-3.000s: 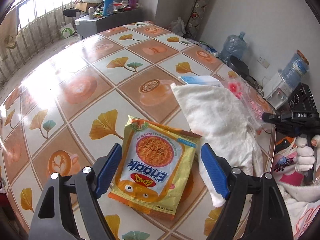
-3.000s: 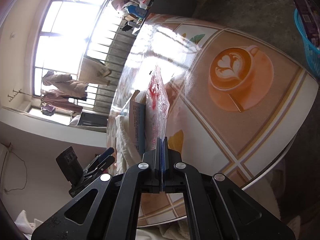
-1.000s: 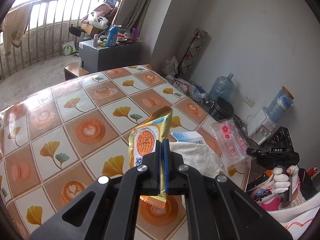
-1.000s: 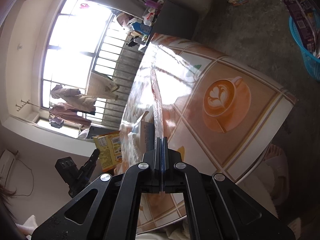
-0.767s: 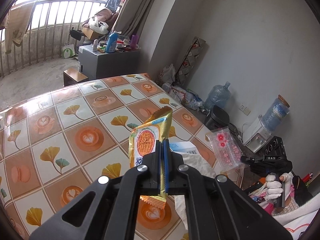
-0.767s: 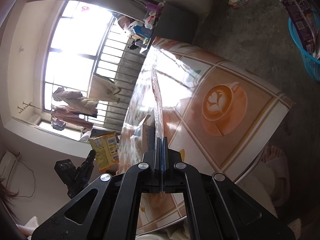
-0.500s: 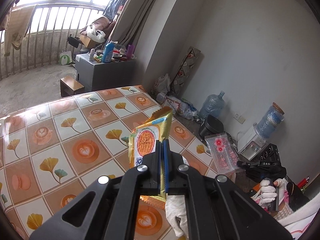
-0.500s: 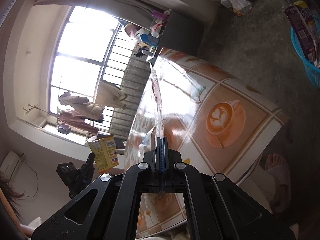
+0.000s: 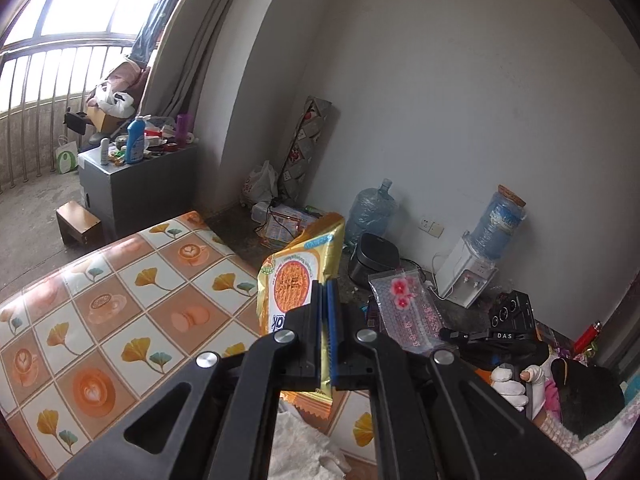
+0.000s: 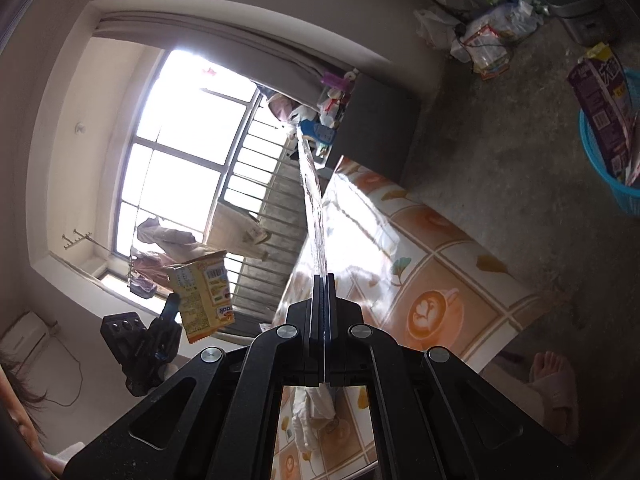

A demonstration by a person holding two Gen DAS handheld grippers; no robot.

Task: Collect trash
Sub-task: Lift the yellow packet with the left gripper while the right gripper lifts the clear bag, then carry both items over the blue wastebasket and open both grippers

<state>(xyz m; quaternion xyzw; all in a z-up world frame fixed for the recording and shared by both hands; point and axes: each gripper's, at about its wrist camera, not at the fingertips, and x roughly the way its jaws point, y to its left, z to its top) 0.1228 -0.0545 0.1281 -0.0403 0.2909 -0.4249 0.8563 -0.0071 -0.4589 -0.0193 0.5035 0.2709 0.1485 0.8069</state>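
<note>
Left gripper (image 9: 325,300), jaws clamped on the yellow foil noodle-snack packet (image 9: 298,276), holds it above the tiled-pattern table (image 9: 120,300). Right gripper (image 10: 323,300), jaws pinched on the clear pink-flowered plastic bag (image 9: 404,316), holds it off the table's right edge.

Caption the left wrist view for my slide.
Left gripper clamps a yellow snack packet above the tiled table.
</note>
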